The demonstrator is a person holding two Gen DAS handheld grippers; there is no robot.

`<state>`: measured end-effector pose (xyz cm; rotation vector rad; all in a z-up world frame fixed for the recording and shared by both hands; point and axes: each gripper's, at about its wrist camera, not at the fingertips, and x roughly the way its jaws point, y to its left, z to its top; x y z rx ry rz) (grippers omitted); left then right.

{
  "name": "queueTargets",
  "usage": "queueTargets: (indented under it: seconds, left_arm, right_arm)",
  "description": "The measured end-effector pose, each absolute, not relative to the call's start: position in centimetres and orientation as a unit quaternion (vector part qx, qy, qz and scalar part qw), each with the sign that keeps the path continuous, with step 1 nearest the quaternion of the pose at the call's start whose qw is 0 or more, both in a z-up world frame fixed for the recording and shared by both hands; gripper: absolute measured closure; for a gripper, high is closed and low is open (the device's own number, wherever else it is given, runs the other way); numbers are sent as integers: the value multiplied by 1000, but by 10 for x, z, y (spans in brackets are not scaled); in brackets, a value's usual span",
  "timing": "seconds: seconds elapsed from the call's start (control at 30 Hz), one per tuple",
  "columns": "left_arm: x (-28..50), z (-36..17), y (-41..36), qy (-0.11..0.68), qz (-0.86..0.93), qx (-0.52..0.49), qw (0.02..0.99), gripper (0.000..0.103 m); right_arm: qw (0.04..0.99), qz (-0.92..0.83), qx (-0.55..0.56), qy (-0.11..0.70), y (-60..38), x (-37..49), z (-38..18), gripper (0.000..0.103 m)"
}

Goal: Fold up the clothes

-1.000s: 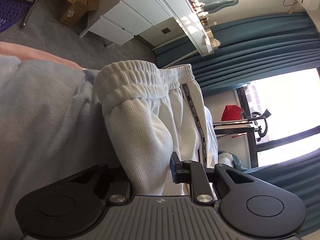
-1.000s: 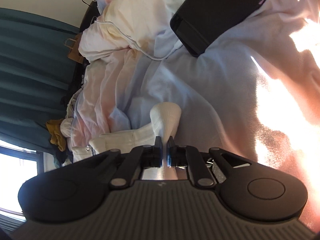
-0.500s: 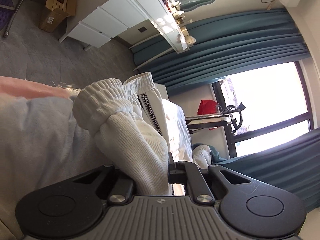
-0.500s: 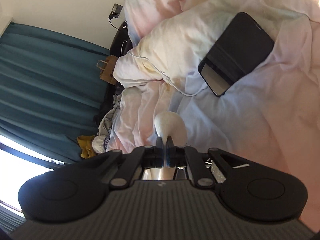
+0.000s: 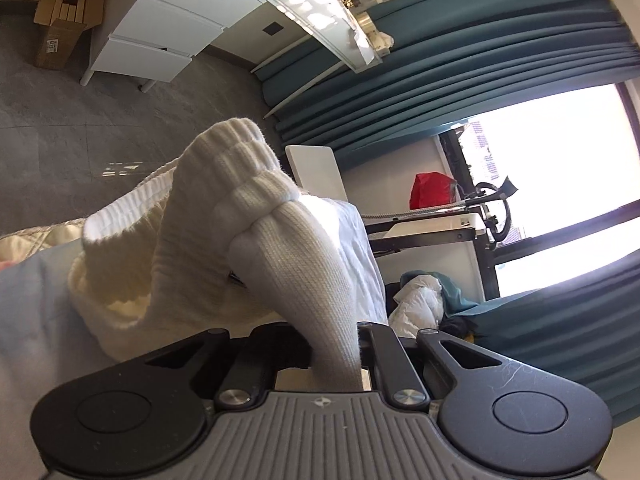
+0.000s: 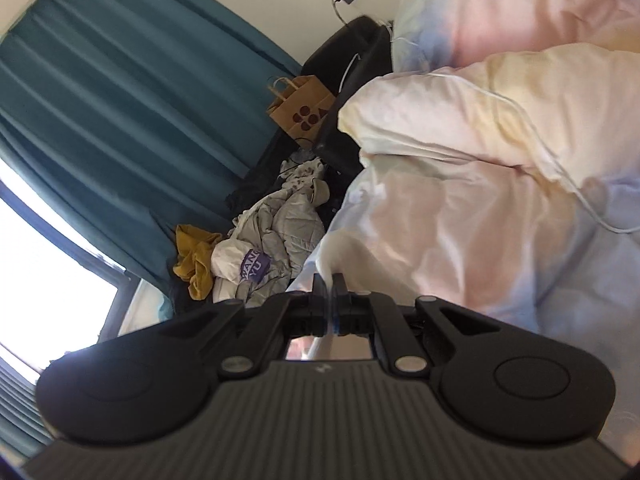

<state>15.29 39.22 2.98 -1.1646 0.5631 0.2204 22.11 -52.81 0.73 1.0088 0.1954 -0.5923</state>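
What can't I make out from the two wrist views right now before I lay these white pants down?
- Left wrist: the white pants fill the centre, hiding the left gripper fingers' pads and the bed below.
- Right wrist: motion blur smears the cloth at the right gripper; where it runs is cut off.
- Neither view shows the pants' legs.

Each mounted close behind own fingers, left looking past them toward desk (image 5: 224, 12) and window (image 5: 560, 152), right toward bedding (image 6: 480, 160) and curtain (image 6: 120, 100), sharing only white garment (image 5: 280, 248).
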Motion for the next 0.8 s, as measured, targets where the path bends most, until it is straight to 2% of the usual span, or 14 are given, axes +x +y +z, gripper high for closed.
queueTargets:
  seconds: [0.1, 0.27, 0.43, 0.53, 0.63, 0.7, 0.73, 0.8]
  left_arm:
    - [208, 7, 392, 291, 126, -521, 792, 94]
    - [277, -38, 397, 342, 158, -499, 780, 93]
    - [301, -48, 394, 363, 152, -466, 793, 89]
    - [295, -47, 395, 361, 134, -467, 796, 84]
    - [280, -41, 399, 350, 97, -483, 797, 72]
    - [260, -30, 400, 333, 78, -488, 803, 50]
    - [250, -24, 401, 323, 69, -490, 807, 47]
    - [225, -12, 401, 306, 56, -491, 814, 33]
  right_arm:
    - [844, -286, 438, 116, -523, 289, -7, 98]
    - [859, -294, 383, 171, -516, 379, -65, 98]
    - [878, -277, 330, 207, -508, 416, -103, 96]
    - [891, -242, 323, 210, -511, 416, -104, 90]
    - [889, -196, 358, 209, -521, 397, -92, 83]
    - [879, -161, 400, 204, -530, 378, -82, 73]
    - [876, -152, 410, 205, -534, 369, -75, 72]
    - [876, -152, 407, 208, -538, 349, -54, 72]
